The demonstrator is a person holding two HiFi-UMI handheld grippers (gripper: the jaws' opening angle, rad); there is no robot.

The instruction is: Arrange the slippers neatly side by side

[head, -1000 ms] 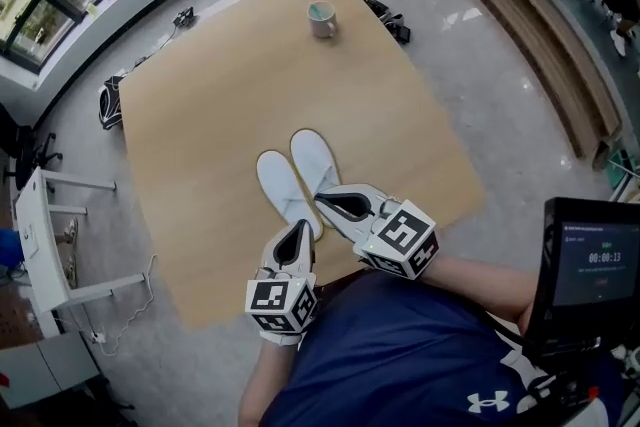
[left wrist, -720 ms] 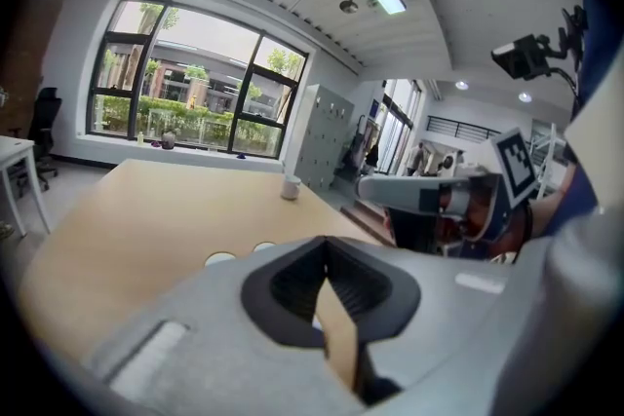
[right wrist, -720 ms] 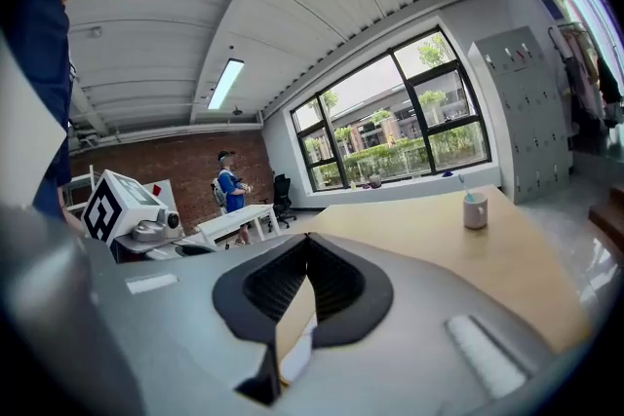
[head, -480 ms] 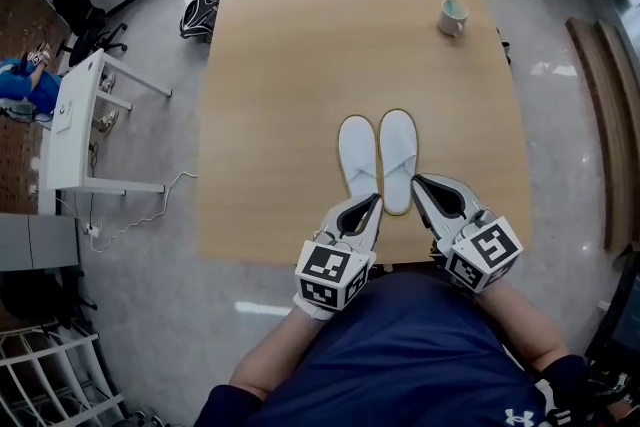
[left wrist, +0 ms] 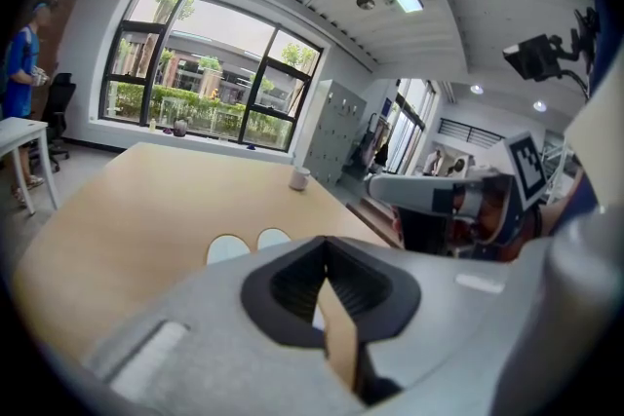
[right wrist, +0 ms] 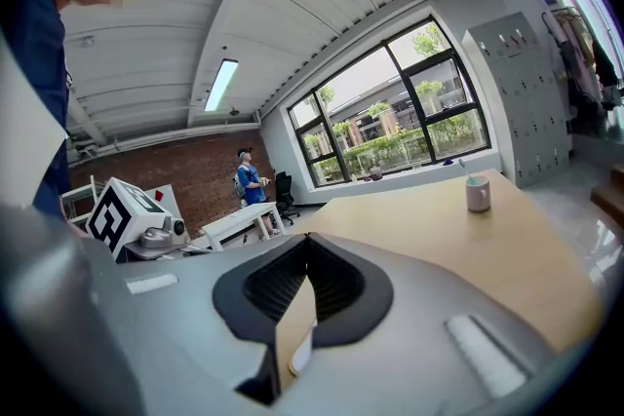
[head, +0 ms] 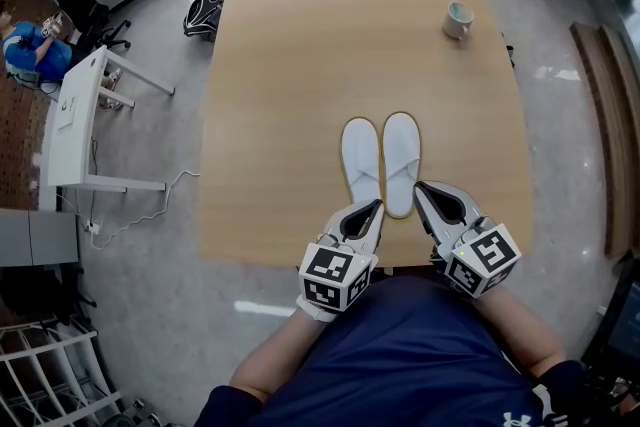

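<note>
Two white slippers lie side by side on the wooden table (head: 270,95), toes pointing away from me: the left slipper (head: 361,158) and the right slipper (head: 401,159). Both heels sit near the table's front edge. My left gripper (head: 374,206) hovers just behind the left slipper's heel, shut and holding nothing. My right gripper (head: 420,187) is beside the right slipper's heel, likewise shut and empty. The left gripper view shows both slippers' toes (left wrist: 227,248) past the closed jaws of the left gripper (left wrist: 325,244). The right gripper (right wrist: 307,244) has its jaws together too.
A mug (head: 458,19) with a toothbrush in it stands at the table's far right corner. On the floor to the left stands a white side table (head: 80,115), with a black bag (head: 203,13) near the table's far left corner. A person (head: 35,53) sits at far left.
A second ago my right gripper reached over the right slipper's heel; it has since drawn back beside it. The slippers stay put. The head view has swung round.
</note>
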